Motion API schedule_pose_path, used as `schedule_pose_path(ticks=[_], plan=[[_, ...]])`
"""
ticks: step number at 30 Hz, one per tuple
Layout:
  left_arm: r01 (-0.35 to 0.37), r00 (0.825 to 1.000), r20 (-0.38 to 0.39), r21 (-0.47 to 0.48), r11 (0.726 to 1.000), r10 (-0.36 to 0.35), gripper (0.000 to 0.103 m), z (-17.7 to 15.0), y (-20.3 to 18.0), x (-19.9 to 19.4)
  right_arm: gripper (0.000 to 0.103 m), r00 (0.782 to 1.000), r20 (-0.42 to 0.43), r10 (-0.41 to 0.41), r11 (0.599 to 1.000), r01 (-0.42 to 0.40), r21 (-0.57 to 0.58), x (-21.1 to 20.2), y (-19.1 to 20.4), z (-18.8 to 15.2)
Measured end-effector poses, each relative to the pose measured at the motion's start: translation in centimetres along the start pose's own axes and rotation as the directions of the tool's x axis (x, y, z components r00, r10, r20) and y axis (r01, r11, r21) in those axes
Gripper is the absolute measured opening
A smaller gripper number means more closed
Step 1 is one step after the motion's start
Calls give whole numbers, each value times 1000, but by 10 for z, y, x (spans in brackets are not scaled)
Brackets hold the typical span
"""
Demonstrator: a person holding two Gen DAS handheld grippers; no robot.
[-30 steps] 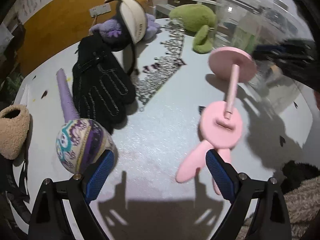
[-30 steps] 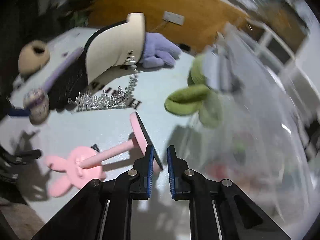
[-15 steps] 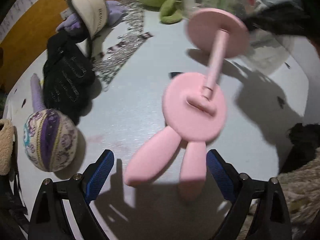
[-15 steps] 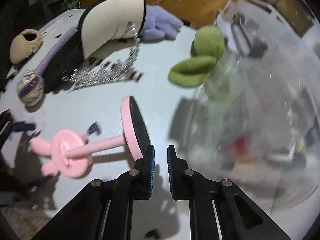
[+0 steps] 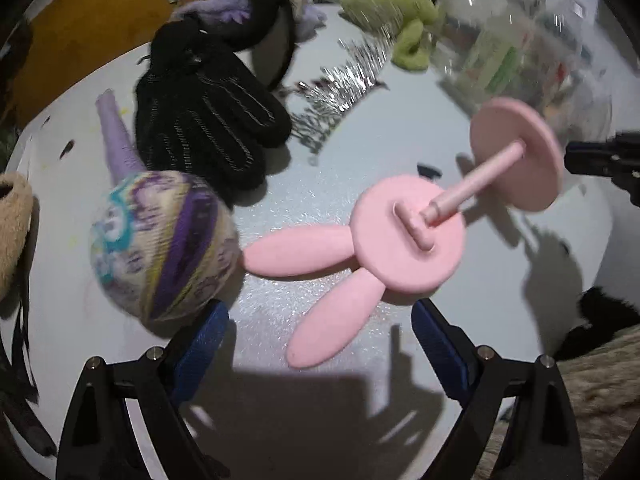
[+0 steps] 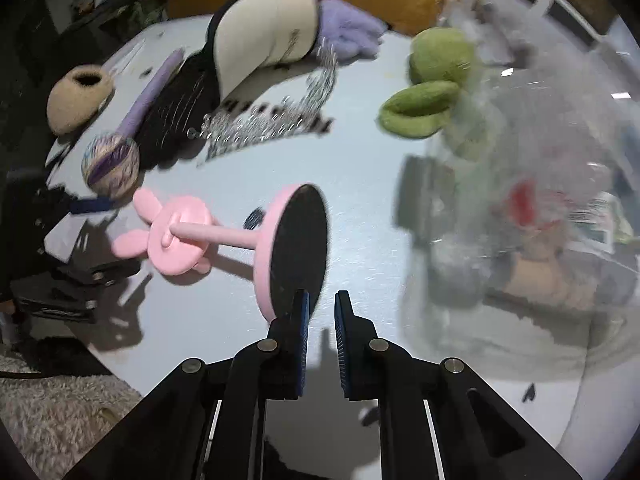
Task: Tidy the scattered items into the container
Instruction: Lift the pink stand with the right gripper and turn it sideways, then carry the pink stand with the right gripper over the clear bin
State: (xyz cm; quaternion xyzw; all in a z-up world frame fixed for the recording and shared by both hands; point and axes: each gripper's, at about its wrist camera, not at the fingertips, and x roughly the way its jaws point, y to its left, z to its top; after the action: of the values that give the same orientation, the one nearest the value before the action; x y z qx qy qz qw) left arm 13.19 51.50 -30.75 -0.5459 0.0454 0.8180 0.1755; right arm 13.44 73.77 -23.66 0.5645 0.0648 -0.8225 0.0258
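Observation:
A pink bunny-eared stand [image 5: 404, 236] lies on its side on the white table [image 5: 328, 188], its round base [image 5: 516, 156] to the right. My left gripper [image 5: 320, 332] is open, with the bunny ears between its fingers. A patterned ball on a purple handle [image 5: 160, 240] lies at its left finger. In the right wrist view my right gripper [image 6: 320, 312] is shut and empty, just right of the stand's black-faced base [image 6: 298, 240]. The clear container [image 6: 532, 216] with items inside stands to its right.
Black gloves [image 5: 208, 120], a cream cap [image 6: 264, 44], a silver tiara [image 6: 276, 120], a purple plush [image 6: 348, 34], a green plush [image 6: 432, 80] and a tan fuzzy slipper [image 6: 78, 98] lie across the table. A shaggy rug [image 6: 60, 400] lies beyond the table's near edge.
The left gripper has swung back left; the patterned ball is close at its left finger again, and the bunny ears lie between its fingers. The right gripper stays shut by the base.

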Motion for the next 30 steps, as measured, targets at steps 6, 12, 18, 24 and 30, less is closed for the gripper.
schedule_pose_path(ticks=[6,12,18,24,30], plan=[[49,999,21,-123,991,-47,93,-9,14,-14,78,994,73,85,993,-91,81,-19,-7,-1],[86,996,8,-157,984,-86,93,-12,5,-6,40,998,25,52,999,-52,5,18,20,4],[178,983,3,-241,954,-182,93,-11,8,-4,19,999,33,23,1000,-23,7,37,23,7],[305,950,29,-309,901,-311,94,-5,11,-9,20,989,57,139,973,-147,177,35,-13,3],[336,937,25,-337,879,-349,93,-3,7,-6,19,968,89,236,904,-252,344,35,-46,-3]])
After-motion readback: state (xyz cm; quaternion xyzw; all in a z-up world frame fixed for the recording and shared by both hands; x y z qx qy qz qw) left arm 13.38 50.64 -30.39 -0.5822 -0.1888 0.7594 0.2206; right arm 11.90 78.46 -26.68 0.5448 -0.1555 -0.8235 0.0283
